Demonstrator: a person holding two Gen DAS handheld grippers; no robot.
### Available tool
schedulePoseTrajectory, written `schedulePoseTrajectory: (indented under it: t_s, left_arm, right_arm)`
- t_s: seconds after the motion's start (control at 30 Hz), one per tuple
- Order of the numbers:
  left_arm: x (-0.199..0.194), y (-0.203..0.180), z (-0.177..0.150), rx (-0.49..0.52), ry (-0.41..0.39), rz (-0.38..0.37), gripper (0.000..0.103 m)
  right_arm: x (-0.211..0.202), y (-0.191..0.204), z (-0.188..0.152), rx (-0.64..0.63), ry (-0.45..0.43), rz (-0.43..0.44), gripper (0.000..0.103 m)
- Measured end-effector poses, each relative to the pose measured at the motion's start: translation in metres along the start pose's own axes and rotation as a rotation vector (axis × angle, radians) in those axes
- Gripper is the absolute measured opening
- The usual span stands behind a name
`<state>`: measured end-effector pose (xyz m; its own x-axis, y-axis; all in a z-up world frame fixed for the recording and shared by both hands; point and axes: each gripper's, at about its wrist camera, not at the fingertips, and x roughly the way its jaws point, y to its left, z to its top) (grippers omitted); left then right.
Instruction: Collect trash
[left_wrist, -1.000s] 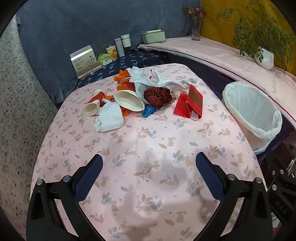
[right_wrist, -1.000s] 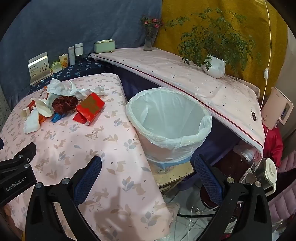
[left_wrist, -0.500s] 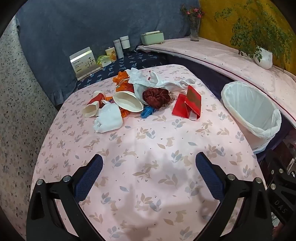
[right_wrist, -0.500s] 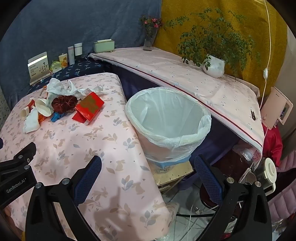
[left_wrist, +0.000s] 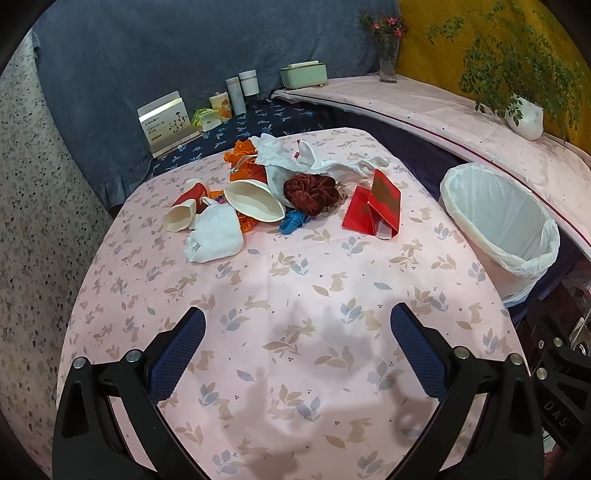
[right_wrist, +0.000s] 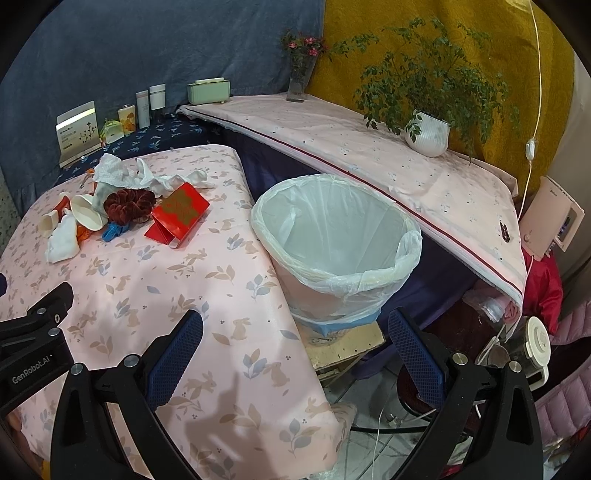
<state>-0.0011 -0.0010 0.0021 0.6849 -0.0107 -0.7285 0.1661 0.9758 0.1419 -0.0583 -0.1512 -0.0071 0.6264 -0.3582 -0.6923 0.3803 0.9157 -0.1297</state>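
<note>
The trash pile (left_wrist: 273, 195) lies toward the far edge of the surface (left_wrist: 295, 295), straight ahead of the left gripper (left_wrist: 297, 341), the nearer one, while the bin (right_wrist: 332, 251) stands off the right edge before the right gripper (right_wrist: 295, 341); both grippers' fingers gape wide, holding nothing

**Black frames, blue pads**

Two matching tools. Left gripper (left_wrist: 297, 354): glossy black angular arms with triangular cut-outs, silver round screws at the joints, textured dark-blue pads (left_wrist: 177, 356) on the inner faces. Right gripper (right_wrist: 295, 356): same black frame, same screws, same blue pads (right_wrist: 415, 360). White "GenRobot.AI" lettering on the left unit's side (seen from the right wrist camera).
</note>
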Motion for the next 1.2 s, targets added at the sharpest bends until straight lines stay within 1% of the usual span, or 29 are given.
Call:
schedulePoseTrajectory:
  t_s: [0.67, 1.2]
  left_arm:
    - [0.0024, 0.0049, -0.0018, -0.023, 0.005, -0.018, 0.096]
    - [-0.0001, 0.0038, 0.0021, -0.023, -0.002, -0.017, 0.096]
  right_arm:
    - [-0.0024, 0.0091, 0.0034, -0.015, -0.013, 0.004, 0.096]
    - [-0.0026, 0.0044, 0.0058, -0.007, -0.022, 0.004, 0.096]
